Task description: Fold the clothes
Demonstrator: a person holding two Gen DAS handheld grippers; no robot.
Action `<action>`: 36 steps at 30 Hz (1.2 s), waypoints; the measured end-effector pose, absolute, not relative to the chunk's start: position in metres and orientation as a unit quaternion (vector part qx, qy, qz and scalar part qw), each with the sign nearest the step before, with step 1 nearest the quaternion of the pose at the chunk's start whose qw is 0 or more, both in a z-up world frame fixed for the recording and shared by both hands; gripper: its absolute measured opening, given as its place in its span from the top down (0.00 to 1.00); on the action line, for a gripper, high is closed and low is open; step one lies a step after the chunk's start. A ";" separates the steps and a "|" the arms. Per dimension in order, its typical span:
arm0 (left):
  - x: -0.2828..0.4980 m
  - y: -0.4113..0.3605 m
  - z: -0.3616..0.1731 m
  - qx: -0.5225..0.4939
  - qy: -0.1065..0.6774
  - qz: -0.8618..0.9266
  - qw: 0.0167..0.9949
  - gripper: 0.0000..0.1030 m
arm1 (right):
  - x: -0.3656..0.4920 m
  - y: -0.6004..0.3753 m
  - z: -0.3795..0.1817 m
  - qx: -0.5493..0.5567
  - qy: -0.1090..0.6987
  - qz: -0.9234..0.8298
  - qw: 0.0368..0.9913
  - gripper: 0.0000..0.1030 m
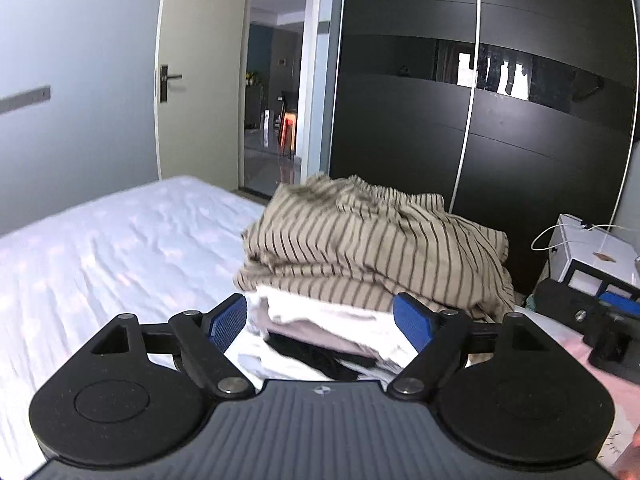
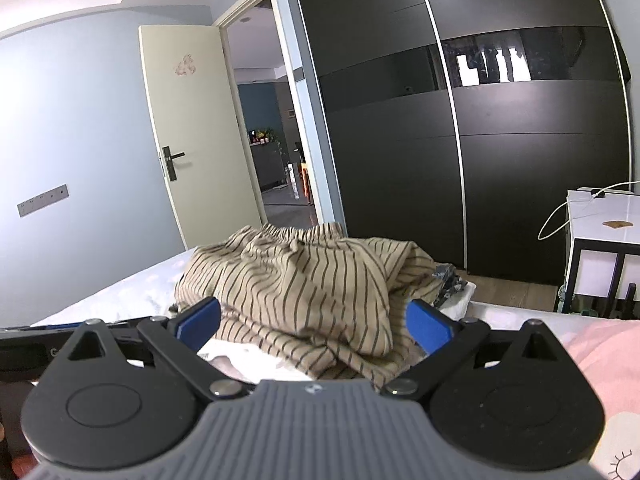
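Note:
A beige garment with dark stripes (image 1: 368, 240) (image 2: 304, 280) lies rumpled on top of a stack of folded clothes (image 1: 316, 334) on the bed (image 1: 120, 248). My left gripper (image 1: 320, 320) is open, its blue pads (image 1: 228, 320) standing either side of the stack's white and pink layers without pressing on them. My right gripper (image 2: 314, 326) is open too, and the striped garment's near edge lies between its blue pads (image 2: 430, 328). Part of the right gripper's black body (image 1: 600, 316) shows at the right edge of the left wrist view.
The bed sheet (image 2: 120, 300) is pale and stretches away to the left. A black sliding wardrobe (image 1: 480, 120) stands behind the stack. A cream door (image 1: 192, 80) is open onto a hallway. A white bedside table (image 2: 600, 232) with a cable is at the right, with pink bedding (image 2: 600, 360) near it.

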State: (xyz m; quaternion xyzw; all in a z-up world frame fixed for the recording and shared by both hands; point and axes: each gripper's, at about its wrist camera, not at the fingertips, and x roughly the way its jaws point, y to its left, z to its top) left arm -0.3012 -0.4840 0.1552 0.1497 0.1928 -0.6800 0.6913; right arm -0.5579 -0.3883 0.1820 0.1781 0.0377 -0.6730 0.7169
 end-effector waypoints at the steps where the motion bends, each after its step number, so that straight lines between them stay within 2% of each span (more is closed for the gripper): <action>1: -0.302 -0.482 0.154 0.150 0.196 -0.680 0.691 0.22 | -0.557 -0.387 0.181 0.180 0.039 -0.672 0.718 0.03; 36: -0.299 -0.461 0.150 0.125 0.221 -0.676 0.691 0.22 | -0.544 -0.368 0.177 0.172 0.054 -0.649 0.739 0.03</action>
